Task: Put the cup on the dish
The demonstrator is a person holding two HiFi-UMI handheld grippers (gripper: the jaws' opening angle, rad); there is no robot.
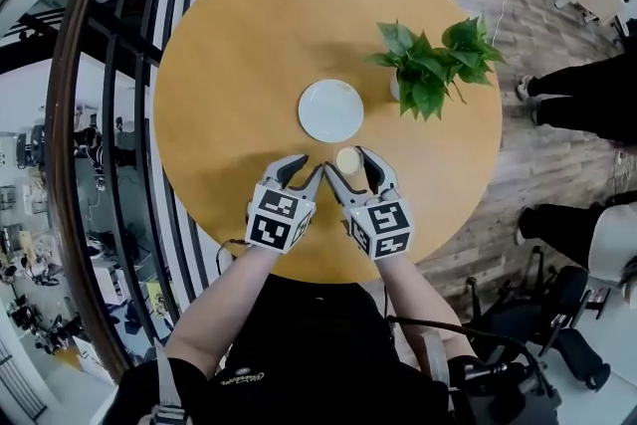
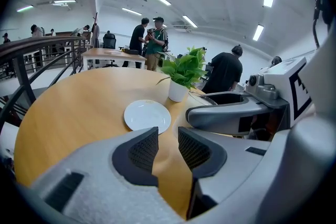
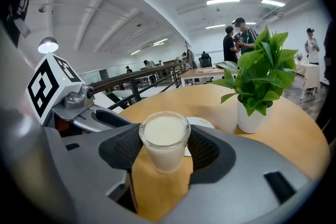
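Just short of the dish [image 1: 330, 109], on the person's side, the right claw [image 1: 349, 161] is gripping the upright cup [image 3: 164, 139]; the dish is lying ahead, slightly leftward. The left claw [image 1: 307, 167] is hovering alongside, narrow and empty, above the tabletop [image 1: 229, 65].

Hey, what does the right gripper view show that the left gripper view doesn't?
Only the right gripper view: the cup of milky liquid, clamped by the right gripper. Only the left gripper view: the left gripper with its jaws slightly apart and nothing between them, and the whole white dish unobstructed. Both: the round wooden table, the potted plant and the dish, though the cup hides most of it in the right gripper view.
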